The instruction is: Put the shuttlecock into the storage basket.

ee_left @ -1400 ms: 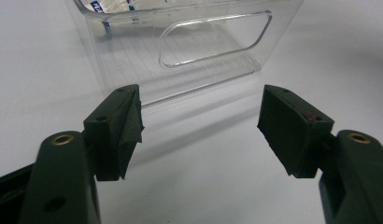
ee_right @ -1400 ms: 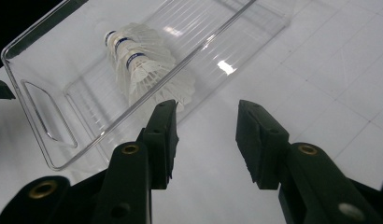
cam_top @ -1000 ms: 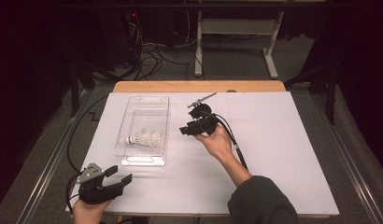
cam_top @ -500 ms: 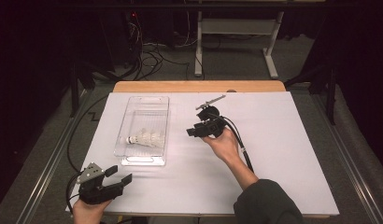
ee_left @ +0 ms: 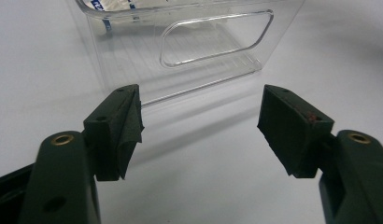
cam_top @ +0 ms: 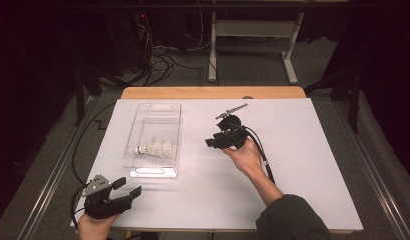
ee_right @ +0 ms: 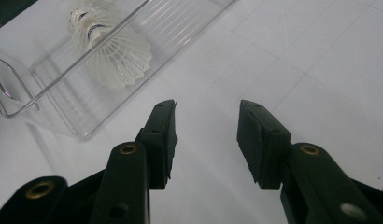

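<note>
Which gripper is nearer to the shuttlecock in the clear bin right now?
Right. The right gripper hovers just beside the clear bin, level with the shuttlecock, jaws open and empty. The left gripper sits at the table's near edge, short of the bin's near end, also open.

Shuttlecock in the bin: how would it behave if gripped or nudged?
The shuttlecock looks very light, mostly thin white feathers, so squeezing the skirt could crush it. Lying on its side in the clear bin, it would probably roll in an arc around its cork.
</note>
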Demonstrator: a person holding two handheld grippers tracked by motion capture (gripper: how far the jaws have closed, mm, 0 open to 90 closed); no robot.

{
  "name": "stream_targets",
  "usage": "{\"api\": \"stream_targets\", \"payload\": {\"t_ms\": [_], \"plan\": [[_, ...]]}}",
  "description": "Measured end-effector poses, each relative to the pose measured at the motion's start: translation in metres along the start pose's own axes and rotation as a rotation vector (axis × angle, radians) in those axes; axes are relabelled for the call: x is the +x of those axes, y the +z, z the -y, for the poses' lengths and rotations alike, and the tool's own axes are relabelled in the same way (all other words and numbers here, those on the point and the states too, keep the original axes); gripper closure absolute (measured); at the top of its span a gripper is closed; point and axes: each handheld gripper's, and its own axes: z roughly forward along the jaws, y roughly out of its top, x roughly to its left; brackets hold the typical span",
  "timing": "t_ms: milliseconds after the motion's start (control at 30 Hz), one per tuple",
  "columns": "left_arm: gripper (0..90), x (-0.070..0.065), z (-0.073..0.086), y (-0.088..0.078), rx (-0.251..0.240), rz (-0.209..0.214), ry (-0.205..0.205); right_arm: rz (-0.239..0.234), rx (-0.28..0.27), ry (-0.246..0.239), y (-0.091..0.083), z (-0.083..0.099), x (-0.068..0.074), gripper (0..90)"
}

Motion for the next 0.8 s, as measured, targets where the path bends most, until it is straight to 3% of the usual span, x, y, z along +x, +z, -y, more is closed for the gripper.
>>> {"api": "stream_targets", "payload": {"t_ms": [800], "plan": [[31.2,0.000,0.000,0.000,-0.001,-0.001,-0.003,0.012,0.009,0.011,-0.012,0.017,-0.012,58.0]]}}
